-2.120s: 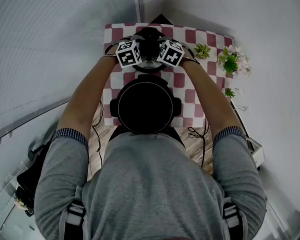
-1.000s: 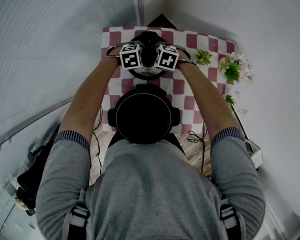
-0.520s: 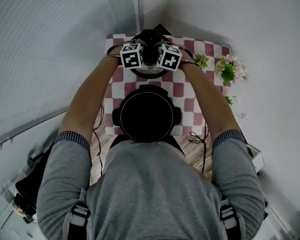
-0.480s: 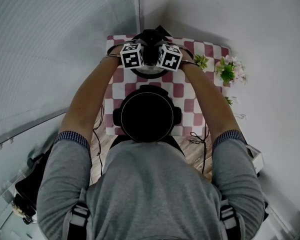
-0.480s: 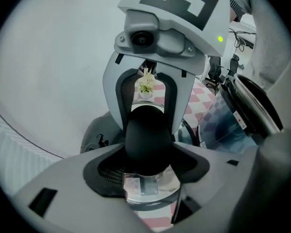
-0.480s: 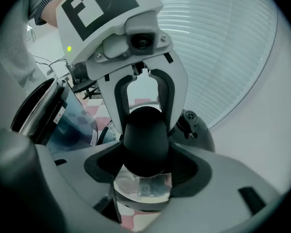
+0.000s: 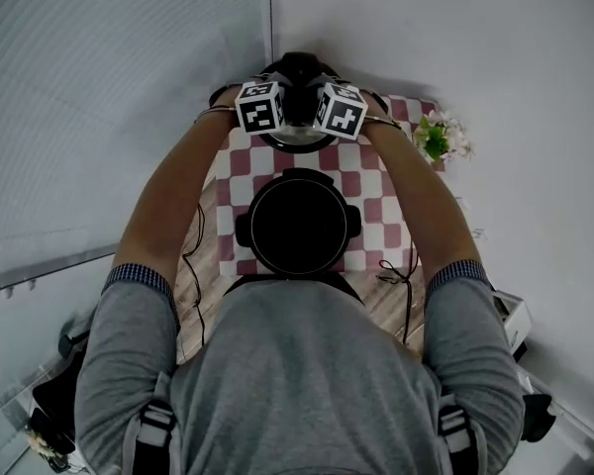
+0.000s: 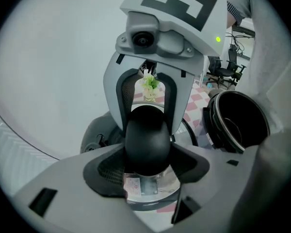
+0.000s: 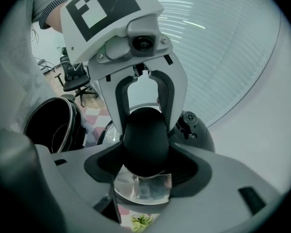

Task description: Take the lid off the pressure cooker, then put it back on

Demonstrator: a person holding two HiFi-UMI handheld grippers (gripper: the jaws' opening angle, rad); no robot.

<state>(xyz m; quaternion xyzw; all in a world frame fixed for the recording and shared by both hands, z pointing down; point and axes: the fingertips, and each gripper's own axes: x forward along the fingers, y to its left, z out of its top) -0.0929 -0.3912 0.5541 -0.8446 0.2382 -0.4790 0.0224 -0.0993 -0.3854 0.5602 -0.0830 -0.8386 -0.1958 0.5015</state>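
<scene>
The open black pot [image 7: 299,228] of the pressure cooker stands on the checked tablecloth [image 7: 376,206] in front of the person. Behind it, the lid [image 7: 297,139] hangs in the air above the table. My left gripper [image 7: 287,109] and right gripper [image 7: 309,109] face each other and are both shut on the lid's black knob from opposite sides. In the left gripper view the knob [image 8: 146,140] fills my left gripper [image 8: 146,161], with the shiny lid plate [image 8: 145,191] below and the pot [image 8: 237,120] to the right. The right gripper view shows the knob [image 9: 145,137] in my right gripper [image 9: 145,157].
Small potted flowers [image 7: 438,139] stand at the table's right edge. Walls close in behind and to the left of the table. Cables [image 7: 396,270] lie on the wooden floor by the near edge. An office chair [image 8: 228,72] stands further off.
Both grippers have risen together with the lid held between them, so it now hangs higher above the table. The pot has stayed in place.
</scene>
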